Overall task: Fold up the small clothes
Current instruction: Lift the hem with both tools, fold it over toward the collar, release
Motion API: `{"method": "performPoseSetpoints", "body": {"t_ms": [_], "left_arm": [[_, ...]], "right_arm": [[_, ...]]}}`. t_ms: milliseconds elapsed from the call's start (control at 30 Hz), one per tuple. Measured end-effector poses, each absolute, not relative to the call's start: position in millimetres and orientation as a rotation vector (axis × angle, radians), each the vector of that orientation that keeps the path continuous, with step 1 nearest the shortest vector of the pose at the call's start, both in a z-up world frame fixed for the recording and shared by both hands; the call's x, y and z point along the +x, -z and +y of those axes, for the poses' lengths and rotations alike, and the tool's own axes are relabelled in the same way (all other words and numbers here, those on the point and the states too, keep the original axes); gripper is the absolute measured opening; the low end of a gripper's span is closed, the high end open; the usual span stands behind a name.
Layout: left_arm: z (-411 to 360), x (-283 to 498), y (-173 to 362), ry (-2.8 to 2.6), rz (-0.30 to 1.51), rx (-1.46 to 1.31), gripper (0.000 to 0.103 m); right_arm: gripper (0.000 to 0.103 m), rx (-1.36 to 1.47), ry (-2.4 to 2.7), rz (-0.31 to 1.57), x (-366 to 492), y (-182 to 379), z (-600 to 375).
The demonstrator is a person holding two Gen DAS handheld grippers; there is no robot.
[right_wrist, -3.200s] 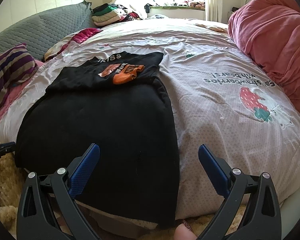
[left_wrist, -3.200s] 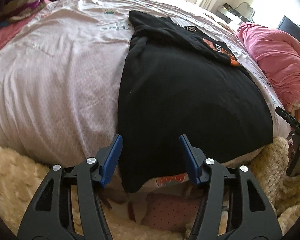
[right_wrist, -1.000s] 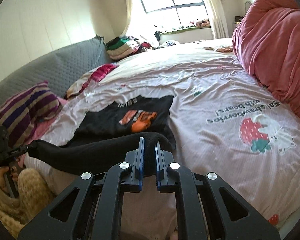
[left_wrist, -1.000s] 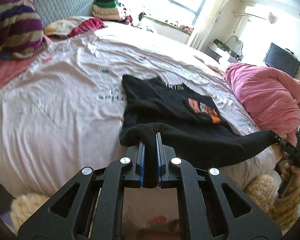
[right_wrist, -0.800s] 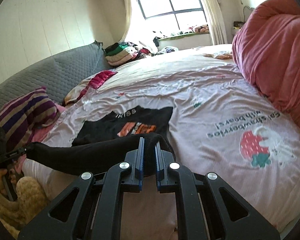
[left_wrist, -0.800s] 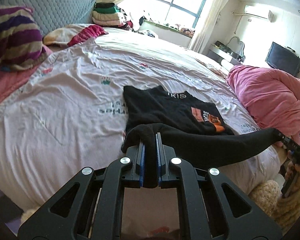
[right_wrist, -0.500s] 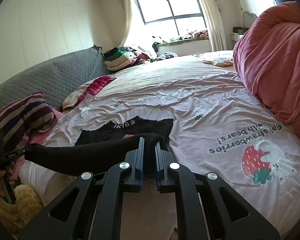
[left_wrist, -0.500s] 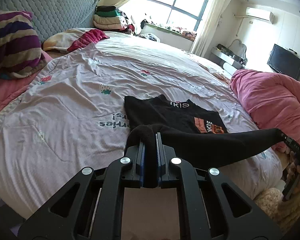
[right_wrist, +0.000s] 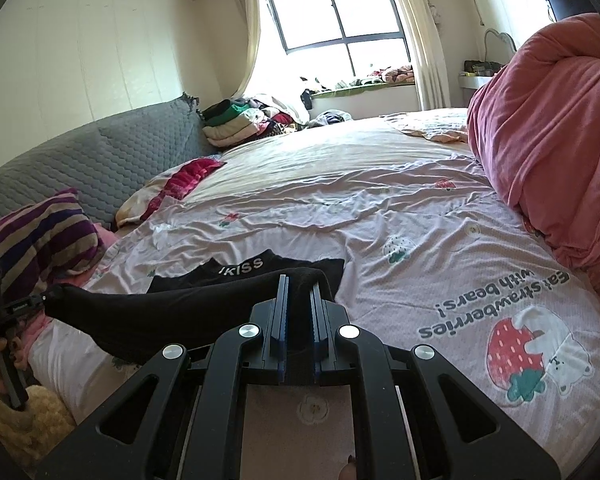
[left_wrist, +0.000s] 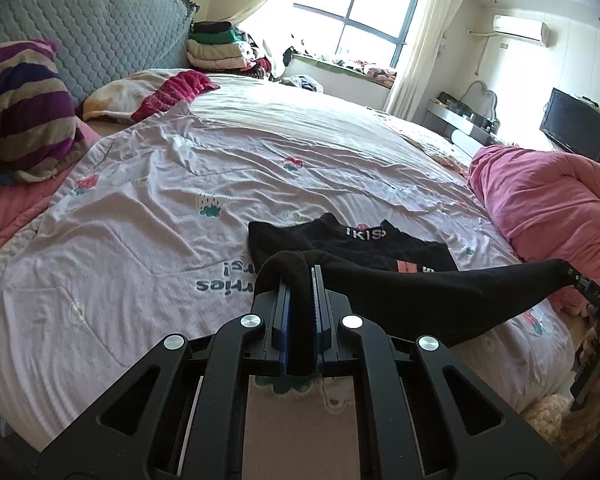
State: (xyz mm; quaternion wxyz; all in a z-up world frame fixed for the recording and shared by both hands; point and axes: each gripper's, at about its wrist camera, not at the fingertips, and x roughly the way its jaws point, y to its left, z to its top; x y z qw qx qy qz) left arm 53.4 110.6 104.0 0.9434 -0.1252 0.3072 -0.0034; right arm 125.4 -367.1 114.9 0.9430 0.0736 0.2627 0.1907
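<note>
The left hand-held gripper [left_wrist: 300, 312] is clamped tight on one bottom corner of the black T-shirt [left_wrist: 380, 280], and the right hand-held gripper [right_wrist: 298, 316] is clamped just as tight on the other, so the hem hangs as a taut dark band between them, clear of the bed [left_wrist: 148, 216]. A few seconds ago the shirt lay flat on the sheet, both pairs of jaws stood wide open over its near edge, and the whole back panel was spread toward the cameras. Since then both grippers have closed on the cloth, lifted it and carried it forward over the garment: a second ago the orange chest print was fully exposed, whereas now the raised hem covers most of it in the left view and all of it in the right, leaving only the collar with its white lettering [right_wrist: 242, 267] and the shoulder line uncovered. The collar end lies on the bed, well short of the pink duvet [left_wrist: 548, 208]. By my reading the bottom-to-top fold is past halfway; lowering the hem squarely onto the collar edge looks like what remains.
</note>
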Motion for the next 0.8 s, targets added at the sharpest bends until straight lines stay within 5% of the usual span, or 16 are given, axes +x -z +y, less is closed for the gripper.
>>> {"method": "performPoseSetpoints", "body": {"t_ms": [800], "left_arm": [[115.2,107.7,-99.1,-0.043,0.645,-0.186,0.003]], "right_arm": [[0.008,0.129,-0.347,0.542,187.6,-113.5,-349.0]]}}
